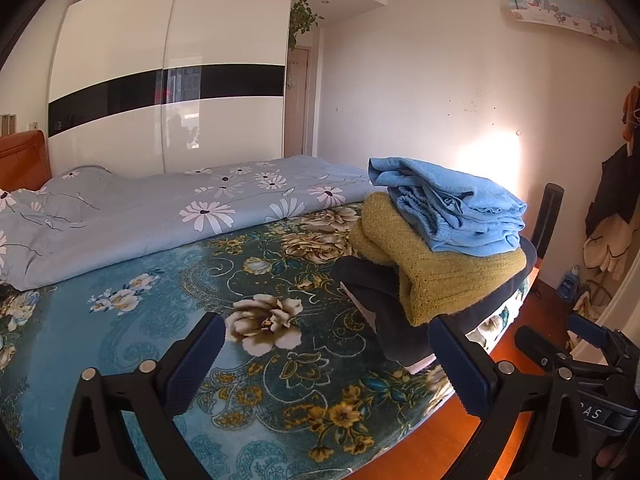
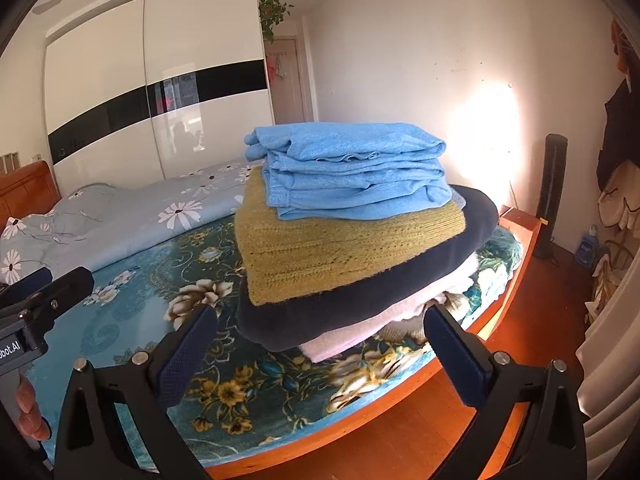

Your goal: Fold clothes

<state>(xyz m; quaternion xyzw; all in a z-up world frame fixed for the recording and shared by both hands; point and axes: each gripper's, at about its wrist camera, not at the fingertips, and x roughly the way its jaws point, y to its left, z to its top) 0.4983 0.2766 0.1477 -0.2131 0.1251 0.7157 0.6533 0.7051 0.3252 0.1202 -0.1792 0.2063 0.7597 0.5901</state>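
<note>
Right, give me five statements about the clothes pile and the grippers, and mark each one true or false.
1. The blue garment lies on top of the pile. True.
2. The mustard knit sits at the very bottom. False: a dark navy garment and a pale pink one lie under it.
3. The right gripper is shut on the pile. False: its jaws stand open and hold nothing.
4. The left gripper is open and empty. True.
5. The pile rests on the grey daisy quilt. False: it rests on the teal floral bedspread.
</note>
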